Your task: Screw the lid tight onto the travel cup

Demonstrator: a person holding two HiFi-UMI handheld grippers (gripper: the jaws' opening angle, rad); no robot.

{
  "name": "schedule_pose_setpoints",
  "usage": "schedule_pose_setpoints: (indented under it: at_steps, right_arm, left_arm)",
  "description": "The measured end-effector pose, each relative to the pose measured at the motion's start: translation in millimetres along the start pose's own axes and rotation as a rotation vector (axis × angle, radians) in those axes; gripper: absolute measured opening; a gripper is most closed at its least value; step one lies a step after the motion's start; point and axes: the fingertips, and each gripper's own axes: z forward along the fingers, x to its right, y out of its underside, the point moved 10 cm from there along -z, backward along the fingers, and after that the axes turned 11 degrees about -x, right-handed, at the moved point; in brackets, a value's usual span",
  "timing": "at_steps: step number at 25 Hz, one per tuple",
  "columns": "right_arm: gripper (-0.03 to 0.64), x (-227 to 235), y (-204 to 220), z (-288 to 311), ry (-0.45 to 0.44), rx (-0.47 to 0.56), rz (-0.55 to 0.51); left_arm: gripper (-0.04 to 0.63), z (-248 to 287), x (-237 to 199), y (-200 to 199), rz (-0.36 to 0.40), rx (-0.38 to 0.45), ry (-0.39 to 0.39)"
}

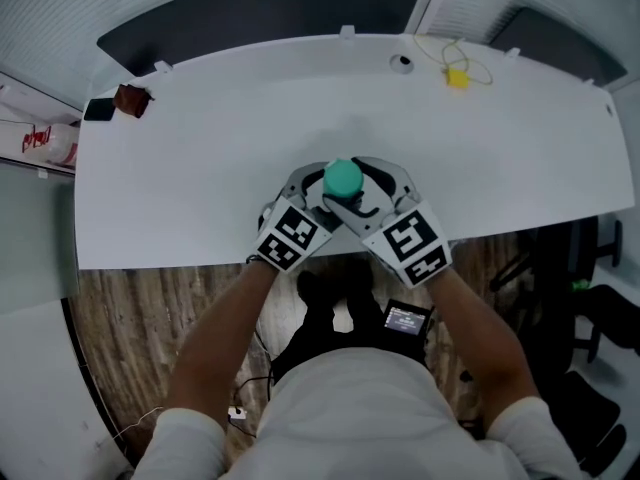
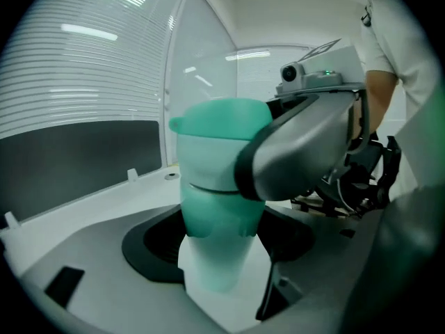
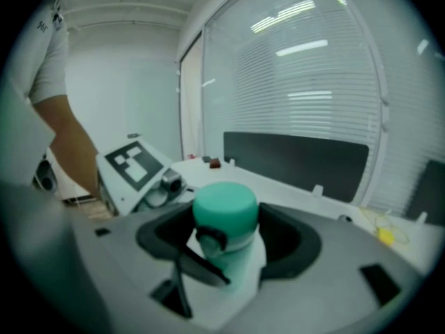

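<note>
Standing upright near the front edge of the white worktop (image 1: 200,168), at mid-frame in the head view, is the travel cup (image 2: 215,273): pale body, teal lid (image 1: 343,177) seated on top, a dark loop on the lid's side. No brand or writing shows on it.

Left gripper (image 2: 221,249): jaws closed against the cup's body, low down. Right gripper (image 3: 226,245): jaws closed on the lid, crossing above the left one. Each carries a cube with black-and-white square markers (image 1: 293,236).

At the bottom centre, by the person's waist, is a small device with a lit screen (image 1: 406,319); its text is too small to read. At the far left edge is a white item with red print (image 1: 35,138), unreadable.

Worktop otherwise: a yellow piece on a thin cable (image 1: 457,77) at upper right, a round port (image 1: 401,63) beside it, and a brown object (image 1: 131,99) and a black one (image 1: 98,109) at upper left. Behind the worktop is a dark panel (image 1: 260,8), with white slatted walls around it. The floor (image 1: 150,318) is wood-grain.
</note>
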Motion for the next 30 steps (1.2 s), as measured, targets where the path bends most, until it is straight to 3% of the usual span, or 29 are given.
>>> schedule_pose_setpoints:
  at_steps: [5, 8, 11, 17, 20, 23, 30]
  right_arm:
    - [0.305, -13, 0, 2, 0.143, 0.012, 0.09]
    - [0.305, -14, -1, 4, 0.169, 0.011, 0.101]
    - [0.305, -12, -1, 3, 0.132, 0.008, 0.078]
    - [0.305, -2, -3, 3, -0.022, -0.008, -0.066]
    - [0.305, 2, -4, 4, -0.076, -0.015, -0.093]
    - [0.305, 1, -3, 3, -0.055, -0.012, -0.062]
    - [0.305, -13, -2, 3, 0.107, 0.01, 0.055]
  left_arm:
    - [0.322, 1, 12, 3, -0.125, 0.038, -0.172]
    - [0.322, 2, 13, 2, -0.154, 0.036, -0.219]
    - [0.322, 0, 11, 3, -0.117, 0.029, -0.178]
    - [0.322, -6, -4, 3, 0.061, -0.019, 0.015]
    - [0.322, -5, -8, 0, 0.107, -0.045, 0.077]
    - [0.322, -5, -6, 0, 0.076, -0.038, 0.051]
    - [0.321, -4, 7, 5, -0.079, 0.028, -0.131]
